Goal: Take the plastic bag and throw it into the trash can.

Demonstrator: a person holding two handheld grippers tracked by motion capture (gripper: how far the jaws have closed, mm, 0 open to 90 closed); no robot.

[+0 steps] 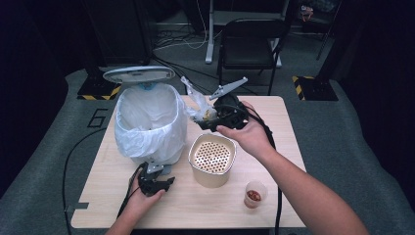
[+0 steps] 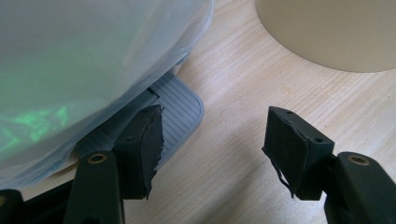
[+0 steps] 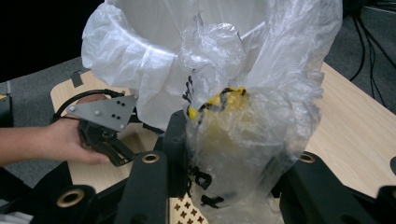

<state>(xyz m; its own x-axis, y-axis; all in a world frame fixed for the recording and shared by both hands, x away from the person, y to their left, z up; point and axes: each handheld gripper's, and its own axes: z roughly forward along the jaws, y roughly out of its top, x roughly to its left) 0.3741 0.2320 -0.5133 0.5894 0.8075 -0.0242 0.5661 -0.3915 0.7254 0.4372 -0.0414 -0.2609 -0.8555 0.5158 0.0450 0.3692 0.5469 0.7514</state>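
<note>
One pedal bin [image 1: 149, 122] stands at the far left of the worktop [image 1: 288, 161], lined with a white bag, its grey lid [image 1: 138, 74] raised. A grey ribbed pedal [image 2: 180, 105] sticks out at the bin's near base.

Right tool [image 1: 208, 117] is held above the worktop just right of the bin's rim. Its jaws are closed on one crumpled clear plastic bag [image 3: 238, 126], which has yellow and black printing; the print is too creased to read. In the right tool's view the bag stands upright between the jaws, with the bin's lined mouth right behind it.

Left tool [image 1: 159, 183] sits low at the near left, in front of the bin. Its jaws are spread wide with nothing between them; the left jaw is over the edge of the pedal, though whether it touches cannot be told.

One beige canister [image 1: 212, 160] with a perforated top stands right of the bin, near the middle. One small clear cup [image 1: 254, 194] with something red inside stands near right, apart from the canister.

Writing: a large "6" [image 1: 98, 117] marked on the grey floor left of the worktop. No brand names legible.
</note>
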